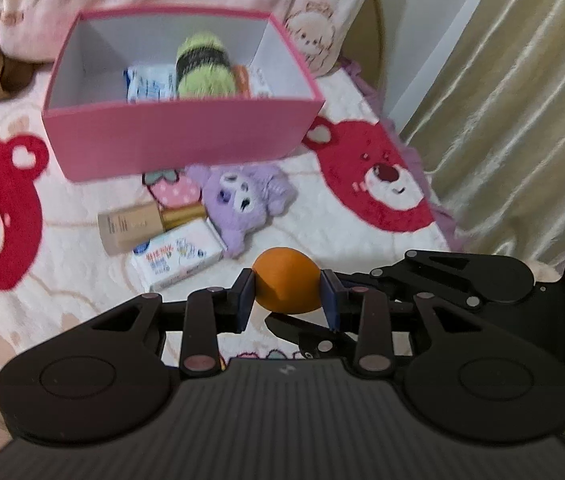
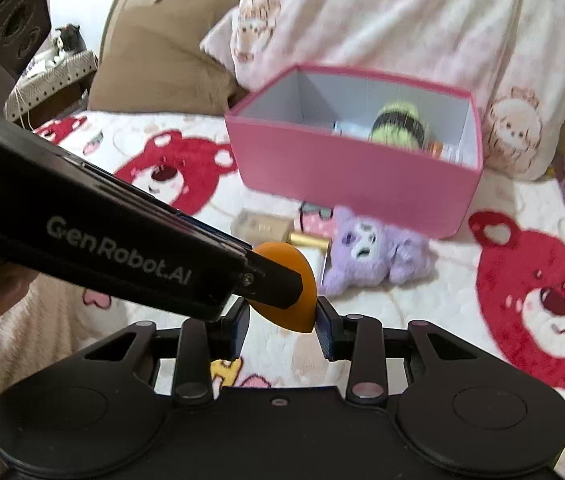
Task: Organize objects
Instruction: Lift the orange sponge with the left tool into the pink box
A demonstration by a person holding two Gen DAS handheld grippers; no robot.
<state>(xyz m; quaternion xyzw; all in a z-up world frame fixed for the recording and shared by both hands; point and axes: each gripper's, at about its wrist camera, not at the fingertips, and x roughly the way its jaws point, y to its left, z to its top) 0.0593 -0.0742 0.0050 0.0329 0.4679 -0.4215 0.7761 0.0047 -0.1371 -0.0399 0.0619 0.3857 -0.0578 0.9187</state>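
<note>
Both grippers clamp one orange egg (image 1: 285, 286) at frame centre, above the blanket (image 1: 82, 280): the left gripper (image 1: 287, 294) and the right gripper (image 2: 282, 322) each press it with partly closed jaws. The pink box (image 1: 178, 140) sits upper centre, a purple plush (image 1: 242, 200) below it.

My grippers (image 1: 286, 298) are showing matt black plastic with dull metal rivets, and my ribbed blue pads (image 1: 245, 300) are pressing a smooth, matt orange egg-shaped sponge (image 1: 285, 286). The pink box (image 1: 178, 140) is looking like matt card, white inside. The blanket (image 1: 62, 280) is lying fluffy, the purple toy (image 1: 242, 204) plush. The curtain (image 1: 522, 100) is gleaming satiny.
</note>
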